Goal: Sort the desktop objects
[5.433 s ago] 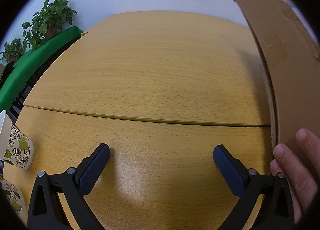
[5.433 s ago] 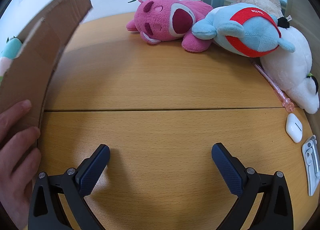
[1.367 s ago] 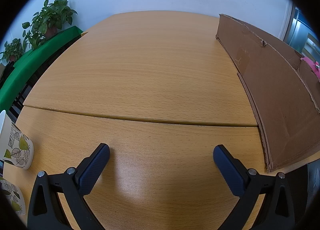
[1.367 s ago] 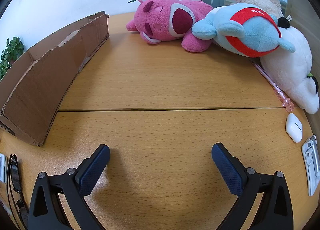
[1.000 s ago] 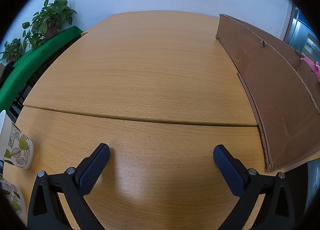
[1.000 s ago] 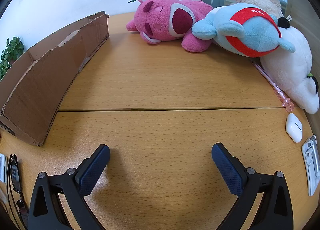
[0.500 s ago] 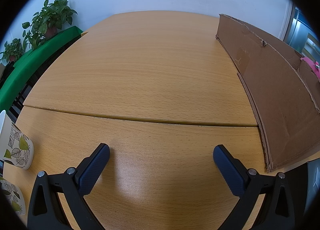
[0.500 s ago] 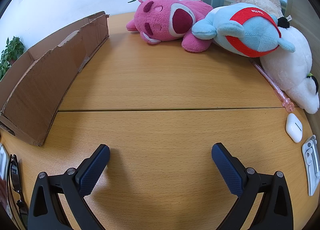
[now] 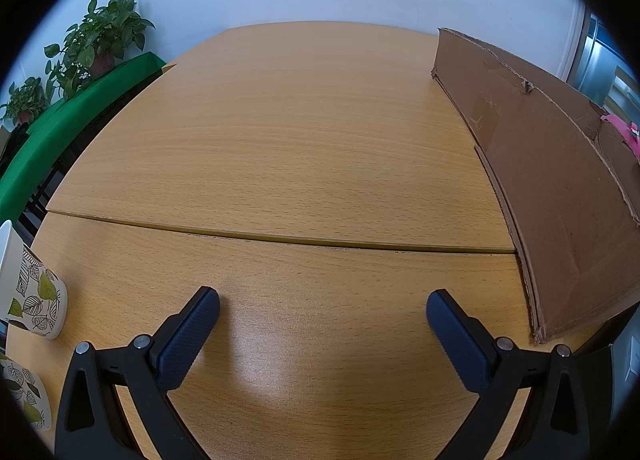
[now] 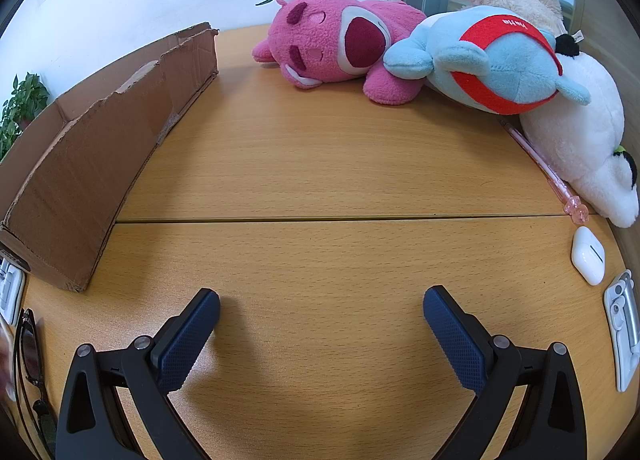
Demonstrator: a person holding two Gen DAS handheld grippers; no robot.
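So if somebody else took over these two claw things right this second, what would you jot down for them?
Left claw: open, empty, over bare table.
Right claw: open, empty.
Cardboard box stands on the table between the two claws' views.
Far right of it: pink plush, blue plush, white plush, pink pen, white earbud case, a white clip-like item.
Near left: sunglasses. Leaf-print cups at the left claw's side.
Done: nothing visibly sorted yet.
Left: all the picking and sorting.
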